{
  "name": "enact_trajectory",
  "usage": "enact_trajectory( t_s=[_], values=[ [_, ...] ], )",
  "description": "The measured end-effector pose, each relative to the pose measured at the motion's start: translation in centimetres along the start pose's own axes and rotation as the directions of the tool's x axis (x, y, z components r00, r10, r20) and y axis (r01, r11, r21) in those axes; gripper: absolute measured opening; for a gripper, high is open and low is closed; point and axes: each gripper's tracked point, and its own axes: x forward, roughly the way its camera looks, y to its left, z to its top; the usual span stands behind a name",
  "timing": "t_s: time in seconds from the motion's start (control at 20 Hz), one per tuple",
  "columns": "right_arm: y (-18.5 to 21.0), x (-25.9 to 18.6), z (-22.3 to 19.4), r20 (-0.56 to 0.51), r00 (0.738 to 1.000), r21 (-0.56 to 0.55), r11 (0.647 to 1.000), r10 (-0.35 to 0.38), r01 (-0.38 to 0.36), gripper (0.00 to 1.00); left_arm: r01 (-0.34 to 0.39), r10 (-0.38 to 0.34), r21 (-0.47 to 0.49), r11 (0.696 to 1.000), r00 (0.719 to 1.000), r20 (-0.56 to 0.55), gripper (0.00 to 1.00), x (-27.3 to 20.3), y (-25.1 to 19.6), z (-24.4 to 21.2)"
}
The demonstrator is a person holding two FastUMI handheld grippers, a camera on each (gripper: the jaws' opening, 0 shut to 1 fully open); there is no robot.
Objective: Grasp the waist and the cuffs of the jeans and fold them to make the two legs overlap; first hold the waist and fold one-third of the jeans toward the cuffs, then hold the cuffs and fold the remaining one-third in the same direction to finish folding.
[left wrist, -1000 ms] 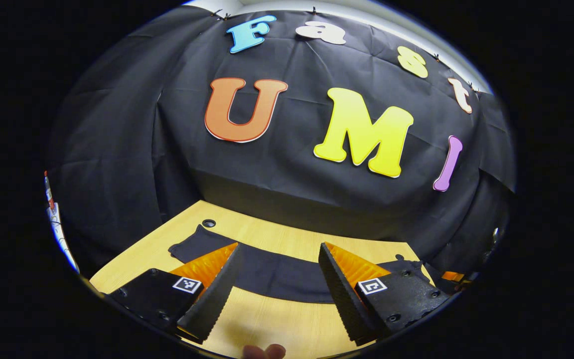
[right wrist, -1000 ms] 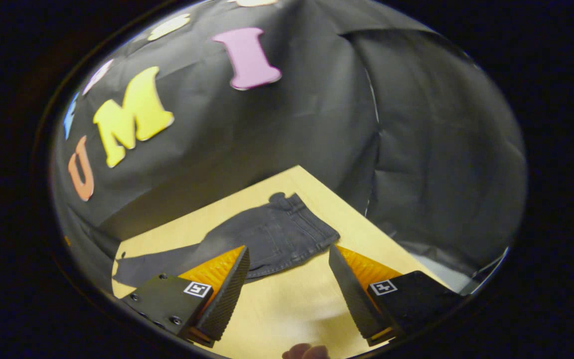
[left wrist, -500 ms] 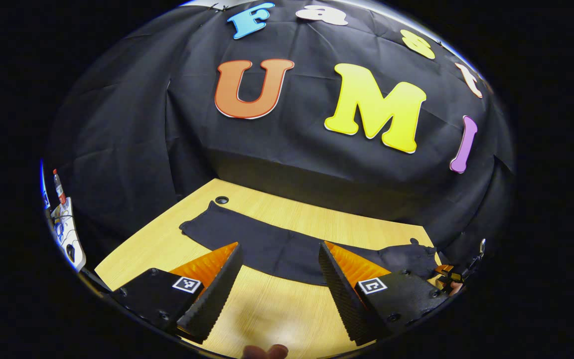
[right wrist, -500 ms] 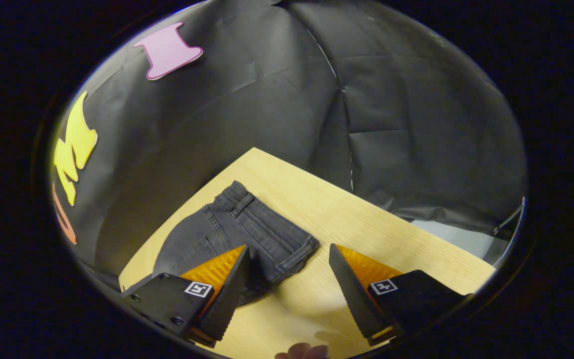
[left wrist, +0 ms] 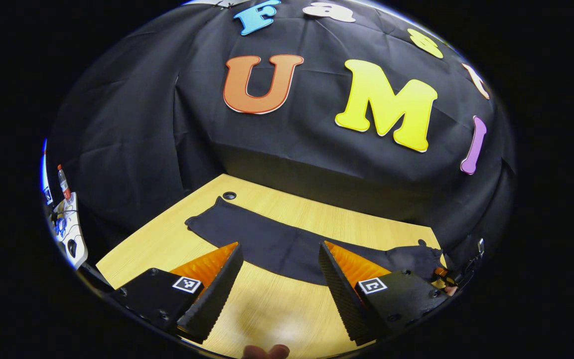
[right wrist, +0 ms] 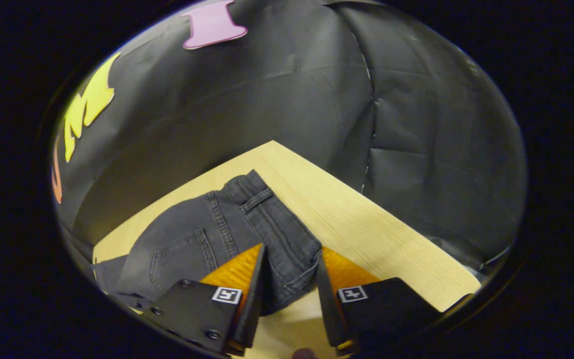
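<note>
Dark jeans [left wrist: 287, 247] lie flat along a pale wood-grain worktop [left wrist: 167, 239], which has a round hole [left wrist: 229, 195] near its far corner and black cloth walling the booth behind it. The left tool [left wrist: 279, 284] hangs wide apart above bare wood. The right tool [right wrist: 289, 294] is narrowed around the waist [right wrist: 287, 239] corner; whether it grips is unclear.

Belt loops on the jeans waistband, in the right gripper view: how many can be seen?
1: a belt loop crosses the waistband of the jeans near its far corner. Others may be hidden by the right gripper.
</note>
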Motion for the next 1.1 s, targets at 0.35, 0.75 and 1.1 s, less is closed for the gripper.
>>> enact_trajectory(
  t_s=[0.35,0.75,1.1],
  values=[
    [2.3,-5.0,4.2,-0.009,1.0,-0.05,0.999,0.013,-0.013,0.13,-0.014,0.015,-0.062,0.998,1.0,0.014,0.98,-0.1,2.7,-0.2],
    [16.5,-17.8,11.4,0.092,0.976,-0.237,0.956,0.199,-0.172,0.08,-0.003,0.011,-0.091,0.996,0.996,0.088,0.98,-1.2,7.0,0.3],
    [37.6,-23.2,2.0,-0.001,0.89,-0.337,0.838,0.456,-0.429,0.04,-0.049,0.059,-0.246,0.968,0.998,0.032,0.98,-3.2,14.2,-1.9]
  ],
)
